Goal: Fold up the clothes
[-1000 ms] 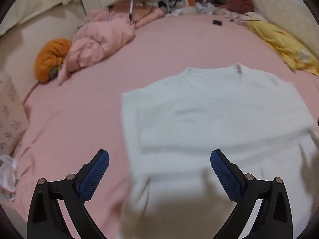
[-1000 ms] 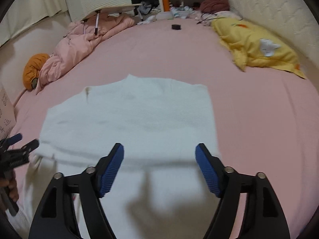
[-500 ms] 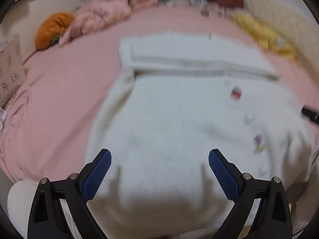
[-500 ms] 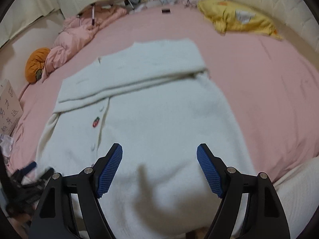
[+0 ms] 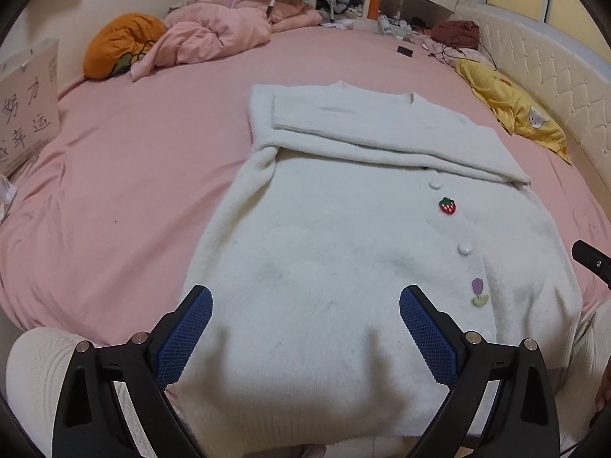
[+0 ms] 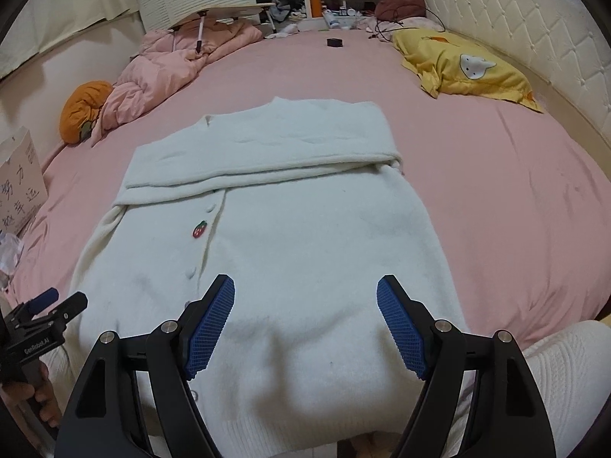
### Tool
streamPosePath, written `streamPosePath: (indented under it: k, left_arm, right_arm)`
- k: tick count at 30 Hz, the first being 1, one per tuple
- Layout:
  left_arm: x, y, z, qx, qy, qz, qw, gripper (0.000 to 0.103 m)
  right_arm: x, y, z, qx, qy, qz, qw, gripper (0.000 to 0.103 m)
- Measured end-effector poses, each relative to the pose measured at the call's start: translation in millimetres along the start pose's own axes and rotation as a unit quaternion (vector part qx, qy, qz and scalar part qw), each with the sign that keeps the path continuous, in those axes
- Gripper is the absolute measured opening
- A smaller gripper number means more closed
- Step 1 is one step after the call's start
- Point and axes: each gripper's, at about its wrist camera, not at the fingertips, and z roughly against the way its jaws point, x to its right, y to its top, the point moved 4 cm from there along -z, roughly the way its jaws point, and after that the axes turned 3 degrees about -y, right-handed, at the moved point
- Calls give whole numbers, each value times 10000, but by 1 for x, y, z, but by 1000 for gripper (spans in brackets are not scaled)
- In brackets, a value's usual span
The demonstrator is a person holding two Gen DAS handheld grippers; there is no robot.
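White fuzzy cardigan (image 5: 343, 236) lies flat, sleeves folded across.

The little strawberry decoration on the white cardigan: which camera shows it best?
The left wrist view. There the strawberry on the white cardigan appears large and sharp, red with a green top, between two white buttons. In the right wrist view the strawberry is smaller, more slanted and off to the left.

A white cardigan (image 5: 343, 236) lies flat on the pink bed (image 5: 126, 175), hem at the near edge, sleeves folded across its chest. The left gripper (image 5: 305, 328) hovers above the hem, jaws wide apart.
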Motion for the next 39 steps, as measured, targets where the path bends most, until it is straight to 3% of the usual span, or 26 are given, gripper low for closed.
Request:
streamPosePath:
  k: [8,12,14,17,20,22,26,30,33,35,37,39]
  left_arm:
    - [-1,-3,-5,-290,-159,72,9994,99]
    - [-7,1,-13,-869,-545,69,9947,99]
    - [-15,3,-14,-1218,-589,-221,9906,99]
    - [-30,-1,-17,-1829,-646,-559,9794,99]
    - [-47,-12,-28,-2582,-747,-666,9609,99]
    - [-52,-20,-34,-2872,-641,-840,9520,99]
    - [-46,-41,-51,-3412,-741,-956,9322,99]
    - [-41,-61,-68,-3941,-845,-1063,9090,99]
    - [-36,-63,-69,-3983,-872,-1171,9056,98]
    - [-39,-66,-66,-3988,-834,-1189,9055,75]
    - [-46,-69,-64,-4035,-692,-1189,9046,21]
    - [-49,-73,-60,-4054,-679,-1219,9034,10]
  right_arm:
    - [2,-2,-4,-171,127,-10,9998,77]
    - [12,-1,-18,-865,261,67,9959,77]
    - [30,3,-20,-1268,353,17,9913,77]
    - [67,3,-24,-2142,334,-196,9760,77]
    - [99,-10,-38,-3310,132,-312,9430,77]
    - [111,-25,-51,-3801,-55,-107,9249,77]
    - [114,-49,-76,-4267,-96,71,9043,77]
    - [103,-68,-103,-4663,355,-198,8837,79]
    - [99,-71,-108,-4700,401,-165,8816,81]
    - [96,-70,-102,-4687,632,-77,8811,80]
    - [97,-73,-96,-4695,600,150,8808,68]
    - [100,-77,-91,-4704,405,408,8806,36]
